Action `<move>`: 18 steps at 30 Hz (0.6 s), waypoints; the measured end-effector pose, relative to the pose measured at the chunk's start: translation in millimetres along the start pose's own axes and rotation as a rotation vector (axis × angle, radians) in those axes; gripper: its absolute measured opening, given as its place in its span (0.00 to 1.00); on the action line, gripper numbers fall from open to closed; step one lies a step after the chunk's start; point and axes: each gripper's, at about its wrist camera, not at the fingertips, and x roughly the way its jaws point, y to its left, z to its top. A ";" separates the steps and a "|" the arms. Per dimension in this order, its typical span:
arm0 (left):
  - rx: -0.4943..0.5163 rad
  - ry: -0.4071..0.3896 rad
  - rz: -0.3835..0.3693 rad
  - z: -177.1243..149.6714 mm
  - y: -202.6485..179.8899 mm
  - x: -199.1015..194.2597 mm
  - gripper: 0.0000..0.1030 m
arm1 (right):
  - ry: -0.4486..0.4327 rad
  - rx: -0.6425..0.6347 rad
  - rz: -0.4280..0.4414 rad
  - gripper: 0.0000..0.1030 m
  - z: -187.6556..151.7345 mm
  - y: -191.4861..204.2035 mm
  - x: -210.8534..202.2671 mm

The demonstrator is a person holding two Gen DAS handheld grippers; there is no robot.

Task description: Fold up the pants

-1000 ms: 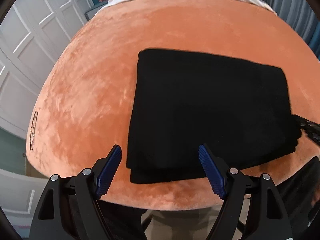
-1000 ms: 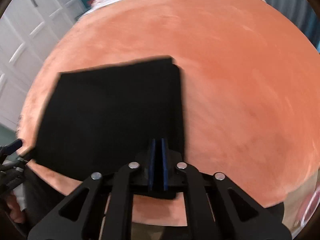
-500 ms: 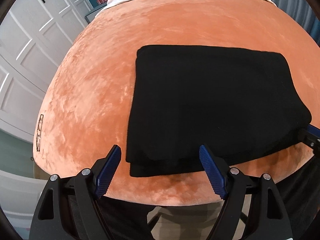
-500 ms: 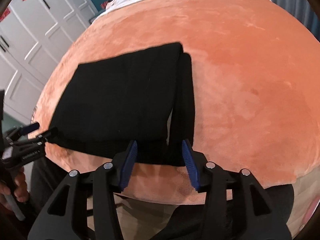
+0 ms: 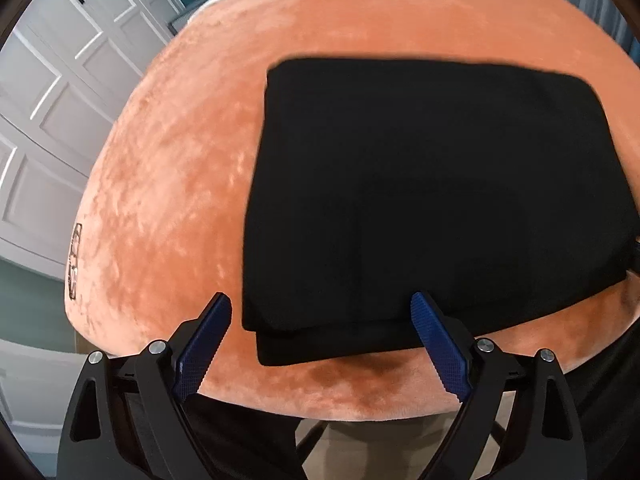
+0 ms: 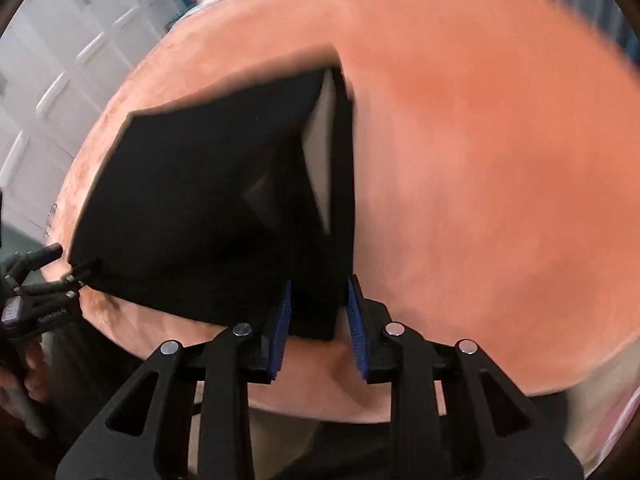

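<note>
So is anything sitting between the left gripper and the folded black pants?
Nothing visible. The left gripper is open at the near edge of the pants, with only bare orange blanket around. The right gripper already straddles a fold at their other end.

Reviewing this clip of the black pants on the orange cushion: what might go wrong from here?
The right gripper straddles only one corner of the pants with its jaws apart, so closing may catch a single layer and pull the fold open. The stack lies near the front edge of the cushion, so a tug might drag it off.
</note>
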 end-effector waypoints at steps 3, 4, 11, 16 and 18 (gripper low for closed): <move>-0.005 -0.033 -0.004 -2.8 3.4 -8.5 0.87 | -0.128 0.122 0.071 0.26 0.8 -2.2 -41.9; -0.002 -0.033 -0.002 -3.2 3.3 -8.2 0.87 | -0.163 0.122 0.065 0.26 3.1 1.3 -51.9; 0.004 -0.030 -0.008 -1.7 -0.4 -8.5 0.86 | -0.187 -0.074 0.047 0.25 58.0 51.3 -38.3; -0.004 -0.029 -0.019 -3.0 4.3 -9.4 0.86 | -0.085 -0.010 -0.102 0.25 63.2 28.2 6.0; -0.005 -0.026 -0.030 -3.4 5.8 -8.3 0.86 | -0.135 -0.018 -0.075 0.28 69.6 43.1 -18.2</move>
